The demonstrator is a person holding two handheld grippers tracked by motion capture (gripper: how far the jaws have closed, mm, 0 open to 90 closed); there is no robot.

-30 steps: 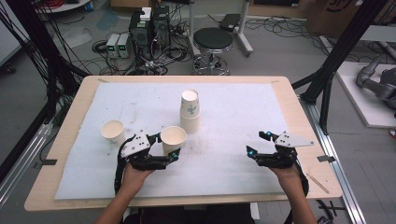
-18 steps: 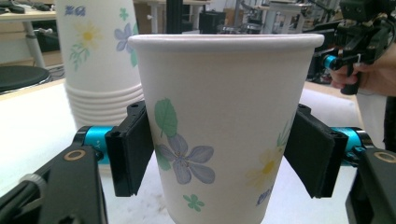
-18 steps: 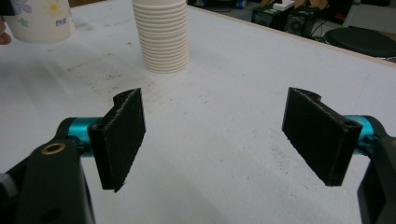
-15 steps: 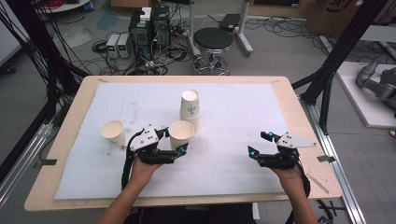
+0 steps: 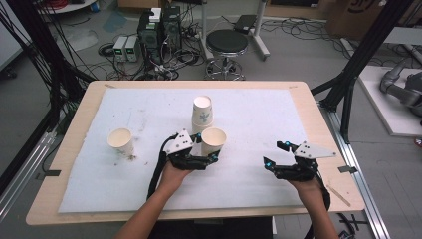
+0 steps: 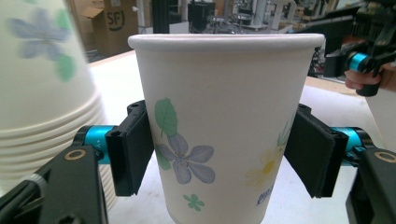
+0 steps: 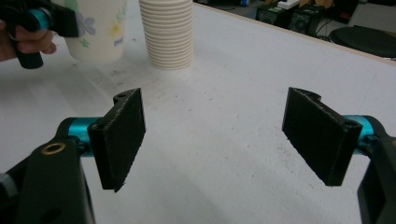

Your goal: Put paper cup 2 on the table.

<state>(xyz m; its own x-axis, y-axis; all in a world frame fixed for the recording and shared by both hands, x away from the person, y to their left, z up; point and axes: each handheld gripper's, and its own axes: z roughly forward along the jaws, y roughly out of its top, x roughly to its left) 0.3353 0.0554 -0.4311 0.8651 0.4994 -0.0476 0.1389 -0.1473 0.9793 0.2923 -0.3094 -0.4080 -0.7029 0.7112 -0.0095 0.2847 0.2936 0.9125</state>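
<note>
A flowered paper cup (image 6: 219, 126) stands upright between my left gripper's (image 6: 219, 154) pads, which press on both its sides. In the high view that cup (image 5: 213, 141) and the left gripper (image 5: 209, 152) are at mid-table, just in front and right of an upside-down stack of cups (image 5: 203, 112). The stack (image 6: 42, 93) rises close on the left in the left gripper view. My right gripper (image 5: 276, 154) rests at the front right, jaws wide apart with nothing between them (image 7: 215, 140). The right gripper view has the stack (image 7: 167, 32) and the held cup (image 7: 98, 28) farther off.
A second single cup (image 5: 121, 141) stands upright at the left of the white mat (image 5: 259, 114), beside some dark specks. The wooden table's edge (image 5: 323, 124) frames the mat. A stool and cabled equipment stand on the floor beyond the table.
My left gripper has carried the cup to the right, closer to the stack. The right gripper has barely moved.
</note>
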